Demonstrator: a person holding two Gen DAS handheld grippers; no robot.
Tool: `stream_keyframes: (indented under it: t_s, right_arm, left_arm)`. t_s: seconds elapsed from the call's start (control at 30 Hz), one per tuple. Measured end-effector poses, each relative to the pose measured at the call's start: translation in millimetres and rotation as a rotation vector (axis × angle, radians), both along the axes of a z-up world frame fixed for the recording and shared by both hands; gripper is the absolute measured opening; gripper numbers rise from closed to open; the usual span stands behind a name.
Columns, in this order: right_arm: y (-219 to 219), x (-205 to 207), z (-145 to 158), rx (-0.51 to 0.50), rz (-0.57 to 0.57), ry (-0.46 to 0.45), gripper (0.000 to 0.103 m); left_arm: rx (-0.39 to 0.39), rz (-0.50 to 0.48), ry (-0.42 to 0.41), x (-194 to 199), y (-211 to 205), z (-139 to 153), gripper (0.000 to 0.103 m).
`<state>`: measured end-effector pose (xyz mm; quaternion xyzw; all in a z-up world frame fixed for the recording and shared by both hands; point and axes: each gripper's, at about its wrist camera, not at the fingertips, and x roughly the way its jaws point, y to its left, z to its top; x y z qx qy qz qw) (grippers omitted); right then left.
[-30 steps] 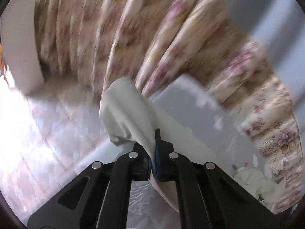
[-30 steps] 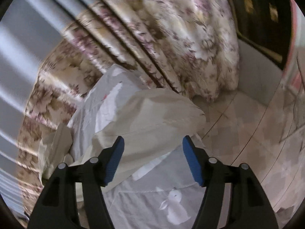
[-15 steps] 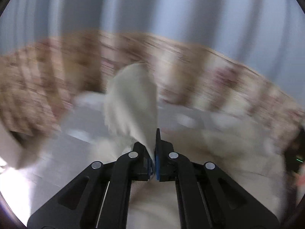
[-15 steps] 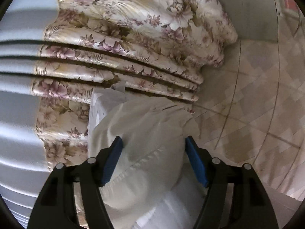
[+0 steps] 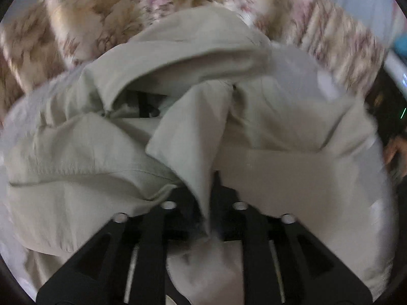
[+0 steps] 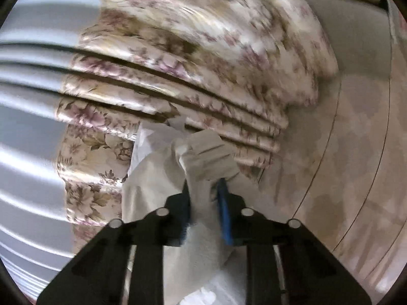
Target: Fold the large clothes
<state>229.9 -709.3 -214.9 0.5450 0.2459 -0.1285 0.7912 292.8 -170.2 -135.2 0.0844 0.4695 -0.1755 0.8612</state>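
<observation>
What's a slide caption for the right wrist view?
Right gripper shut on a bunched fold of pale garment, floral curtain behind.

I see a pale beige woven-cloth garment (image 5: 106, 152), matt, finely textured and creased, with a stitched seam along 1 fold. My left black gripper (image 5: 208, 190) looks like matt hard plastic with small shiny metal pins; my right black gripper (image 6: 203, 195) matches, its fingers faced with blue, rubbery-looking pads (image 6: 225, 218). Behind hangs a floral cream-and-mauve curtain (image 6: 203, 50) of satiny, faintly glossy cloth. The pale tiled floor (image 6: 356, 178) looks smooth with a dull sheen.
</observation>
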Motion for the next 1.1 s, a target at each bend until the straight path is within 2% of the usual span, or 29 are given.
stream_keyframes:
  t_s: [0.07, 0.1, 0.13, 0.2, 0.23, 0.27, 0.3, 0.33, 0.4, 0.5, 0.57, 0.63, 0.67, 0.7, 0.73, 0.77, 0.9, 0.97, 1.07, 1.1]
  right_arm:
    - [2.6, -0.5, 17.4, -0.064, 0.013, -0.033, 0.016]
    - [4.7, -0.3, 31.1, -0.107, 0.027, -0.055, 0.015]
    - [6.3, 0.3, 40.4, -0.132, 0.036, -0.064, 0.015]
    - [10.3, 1.5, 57.6, -0.17, 0.057, -0.078, 0.015]
    - [12.4, 2.3, 64.1, -0.179, 0.068, -0.088, 0.015]
    - [14.3, 2.8, 69.4, -0.185, 0.08, -0.095, 0.015]
    - [16.7, 3.4, 75.2, -0.191, 0.09, -0.1, 0.015]
    - [18.8, 3.2, 78.7, -0.193, 0.095, -0.104, 0.015]
    - [21.4, 0.0, 83.3, -0.203, 0.106, -0.107, 0.015]
    - [20.3, -4.7, 86.2, -0.233, 0.118, -0.083, 0.015]
    - [18.2, -8.0, 85.6, -0.243, 0.116, -0.075, 0.015]
    - [16.7, -9.4, 81.9, -0.231, 0.112, -0.068, 0.015]
    - [16.8, -9.5, 80.7, -0.233, 0.108, -0.062, 0.015]
    - [17.1, -10.0, 79.2, -0.238, 0.102, -0.052, 0.015]
    - [17.7, -10.2, 78.0, -0.24, 0.098, -0.043, 0.015]
    - [17.5, -10.5, 76.3, -0.238, 0.096, -0.038, 0.015]
    - [10.5, -11.3, 68.2, -0.195, 0.097, -0.039, 0.013]
    - [11.4, -12.6, 73.3, -0.212, 0.096, -0.046, 0.012]
    - [20.3, -15.1, 94.2, -0.278, 0.105, -0.077, 0.012]
    - [25.6, -14.6, 102.4, -0.317, 0.114, -0.076, 0.012]
  left_arm:
    - [0.067, -0.049, -0.067, -14.7, -10.2, 11.3, 0.048]
    - [0.074, -0.071, -0.106, -22.7, -13.4, 20.1, 0.068]
    - [0.077, -0.089, -0.143, -29.0, -15.9, 28.4, 0.082]
    - [0.102, -0.159, -0.224, -42.2, -28.3, 43.9, 0.093]
    - [0.092, -0.236, -0.205, -46.0, -40.3, 46.9, 0.094]
    - [0.074, -0.271, -0.166, -45.5, -47.9, 44.8, 0.094]
    - [0.037, -0.317, -0.097, -46.1, -57.5, 39.2, 0.094]
    - [0.014, -0.309, -0.055, -44.1, -64.8, 33.2, 0.086]
    - [0.052, -0.193, -0.114, -45.6, -62.5, 33.7, 0.08]
    - [0.037, -0.06, -0.196, -41.2, -31.4, 51.7, 0.082]
    - [0.006, 0.028, -0.201, -32.9, -10.1, 56.4, 0.089]
    - [-0.027, 0.094, -0.14, -12.1, 8.2, 50.6, 0.09]
    - [-0.04, 0.094, -0.083, -1.3, 11.0, 41.3, 0.09]
    - [-0.059, 0.076, -0.033, 7.7, 9.9, 30.7, 0.076]
    - [-0.066, 0.066, -0.006, 13.0, 5.8, 22.4, 0.034]
    - [-0.061, 0.059, 0.018, 17.5, 1.4, 14.8, 0.021]
    - [-0.092, -0.02, -0.006, 7.8, -21.4, 12.2, 0.013]
    - [-0.095, -0.079, -0.056, -9.6, -40.1, 19.6, 0.012]
    - [-0.029, -0.158, -0.116, -29.3, -69.4, 19.0, 0.013]
    - [0.028, -0.219, -0.108, -39.2, -84.0, 10.9, 0.019]
